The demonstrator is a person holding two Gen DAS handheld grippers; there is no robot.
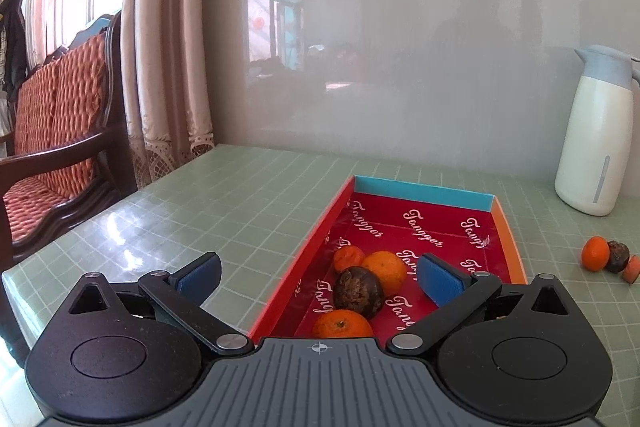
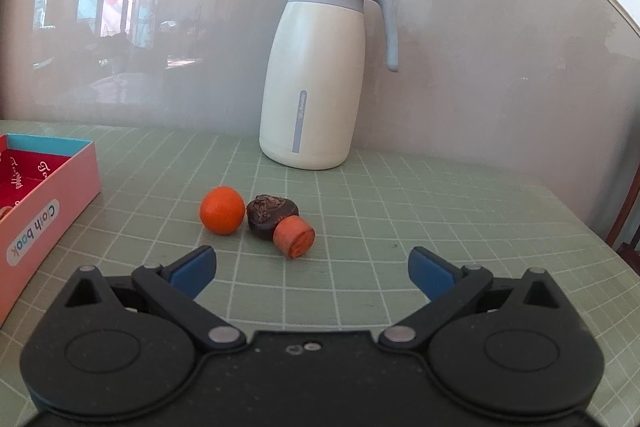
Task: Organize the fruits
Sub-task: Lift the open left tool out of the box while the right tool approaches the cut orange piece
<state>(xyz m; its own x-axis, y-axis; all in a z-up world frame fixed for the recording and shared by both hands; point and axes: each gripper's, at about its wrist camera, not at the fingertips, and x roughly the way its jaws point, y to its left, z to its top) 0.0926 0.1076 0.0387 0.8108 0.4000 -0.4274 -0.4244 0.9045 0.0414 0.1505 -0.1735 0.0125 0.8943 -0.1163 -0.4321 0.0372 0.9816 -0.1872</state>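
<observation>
Hovering over red box, left gripper spread wide, empty above dark fruit. Right gripper likewise gaped, short of carrot piece on surface.

Your right gripper: jaws wide, nothing between them, bare green tiled table ahead of fingertips. Beyond that, orange, dark fruit and carrot stub sit in tight cluster, touching each other; little room between them. White jug stands behind cluster against wall, blocking far side. Pink box wall closes off your left. Right of cluster: open tabletop.

Your left gripper: over box interior, four fruits bunched at near end, far end free.
</observation>
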